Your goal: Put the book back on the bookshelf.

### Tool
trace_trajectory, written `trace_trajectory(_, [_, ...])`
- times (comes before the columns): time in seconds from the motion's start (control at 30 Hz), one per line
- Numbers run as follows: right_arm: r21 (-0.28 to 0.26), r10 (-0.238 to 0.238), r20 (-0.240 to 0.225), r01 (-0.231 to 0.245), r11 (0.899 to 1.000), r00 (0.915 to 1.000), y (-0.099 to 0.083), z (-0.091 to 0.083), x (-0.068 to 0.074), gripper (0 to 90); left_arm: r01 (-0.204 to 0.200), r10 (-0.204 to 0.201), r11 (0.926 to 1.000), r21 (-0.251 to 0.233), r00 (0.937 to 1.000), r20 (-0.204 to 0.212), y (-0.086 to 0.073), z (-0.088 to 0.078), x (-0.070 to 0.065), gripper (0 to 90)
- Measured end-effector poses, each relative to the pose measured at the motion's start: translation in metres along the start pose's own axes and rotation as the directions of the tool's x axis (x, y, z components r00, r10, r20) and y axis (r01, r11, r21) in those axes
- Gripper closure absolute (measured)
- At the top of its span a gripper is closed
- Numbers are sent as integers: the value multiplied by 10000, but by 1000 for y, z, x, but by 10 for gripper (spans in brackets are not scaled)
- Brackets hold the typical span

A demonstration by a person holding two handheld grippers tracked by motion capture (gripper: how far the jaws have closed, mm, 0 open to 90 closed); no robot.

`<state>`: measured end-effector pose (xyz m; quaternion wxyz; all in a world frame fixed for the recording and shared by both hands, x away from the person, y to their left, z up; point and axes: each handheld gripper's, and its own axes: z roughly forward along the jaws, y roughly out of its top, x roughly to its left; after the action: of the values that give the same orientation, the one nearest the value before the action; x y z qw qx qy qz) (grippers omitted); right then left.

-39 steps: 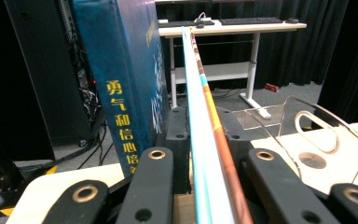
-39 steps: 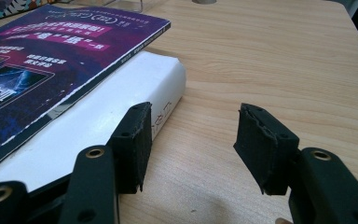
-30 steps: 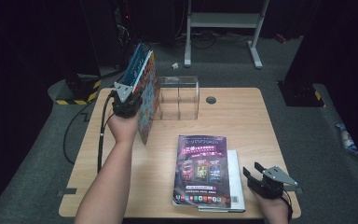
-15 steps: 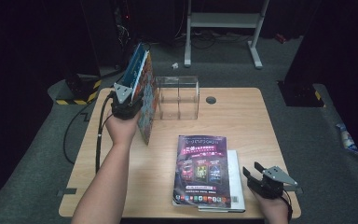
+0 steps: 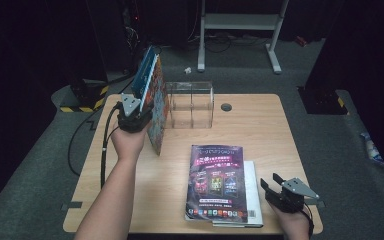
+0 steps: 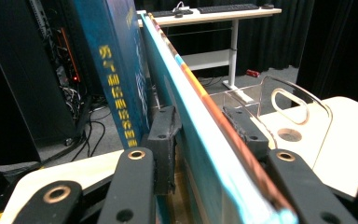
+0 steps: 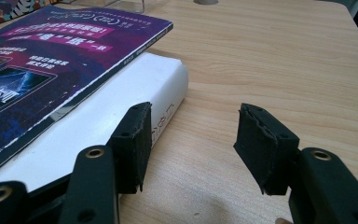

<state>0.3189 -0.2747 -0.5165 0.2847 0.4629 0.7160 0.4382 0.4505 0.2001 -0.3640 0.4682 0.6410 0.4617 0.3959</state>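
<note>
Two grippers around, but only the left gripper [image 5: 136, 111] doing anything: clamped on a tall book [image 5: 156, 107] with a colourful cover, pads [image 6: 164, 140] looking pressed against both covers in the left gripper view. Jaws just been opening a bit though, with the book between them, so probably a grip on its way to letting go. Standing on its bottom edge on the table [image 5: 260, 125] just left of the clear rack [image 5: 190, 105], very close to it but can't tell if touching, top tipped a little away from the rack. Long axis pointing up, flat faces running front to back in line with the rack's dividers, so the slots lying straight off to the right of the held book. Guessing a short sideways shift toward the rack as the thing that matters next. Can't tell if the blue spine with yellow letters on the side away from the rack belongs to the same book. Left hand right beside the rack; right gripper [image 5: 270, 180] well apart from it, toward the near edge, jaws wide and empty, just beside a purple magazine [image 5: 216, 182] lying on a white book [image 5: 252, 190]. Compared with a second ago: book, hand and lean pretty much the same, right gripper parked in the same spot.
</note>
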Motion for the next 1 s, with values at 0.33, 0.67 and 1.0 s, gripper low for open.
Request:
trace_trajectory(0.33, [14, -47, -10, 47, 10000, 10000, 0, 0, 1, 452, -118, 117, 9999, 46, 9997, 232, -9, -7, 2, 657])
trace_trajectory(0.67, [6, -52, -5, 52, 10000, 10000, 0, 0, 1, 452, -59, 59, 10000, 2, 9997, 243, -15, -12, 0, 665])
trace_trajectory(1.0, [39, 2, -29, -2, 10000, 10000, 0, 1, 2, 452, 75, -75, 9999, 76, 10000, -5, -16, -16, 4, 694])
